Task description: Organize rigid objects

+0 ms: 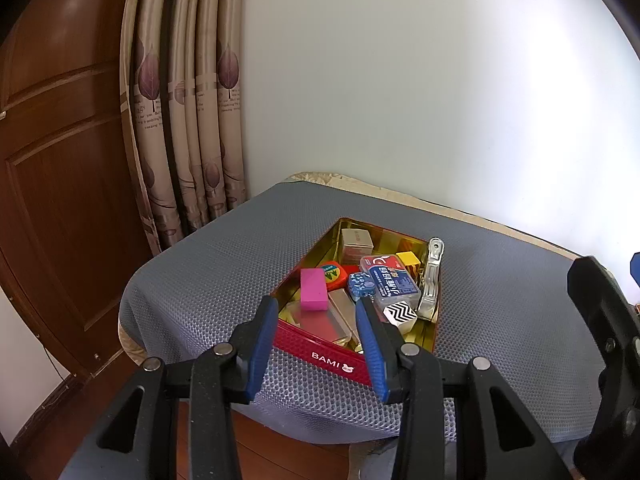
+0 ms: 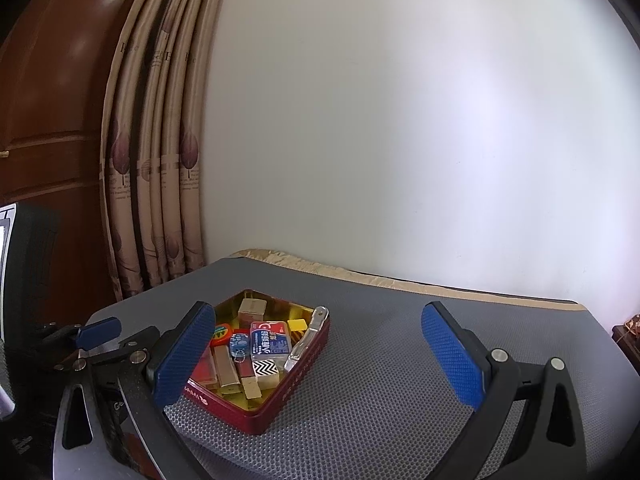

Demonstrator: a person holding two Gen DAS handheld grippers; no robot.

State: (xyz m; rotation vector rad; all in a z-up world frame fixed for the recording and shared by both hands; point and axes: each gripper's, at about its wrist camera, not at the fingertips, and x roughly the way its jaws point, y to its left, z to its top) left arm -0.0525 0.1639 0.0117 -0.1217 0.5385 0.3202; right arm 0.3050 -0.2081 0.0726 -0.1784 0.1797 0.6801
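The red tin [image 1: 320,346] full of small things, with a pink block [image 1: 314,285] and a silver clip [image 1: 430,282] inside, is seen resting on the grey mat [image 1: 224,264], while the left gripper [image 1: 316,344] and the right gripper [image 2: 320,356] are both held open with nothing in them

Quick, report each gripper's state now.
Left gripper: open, holding nothing, jaws apart over the near edge of the red metal tin.
Right gripper: wide open, holding nothing.
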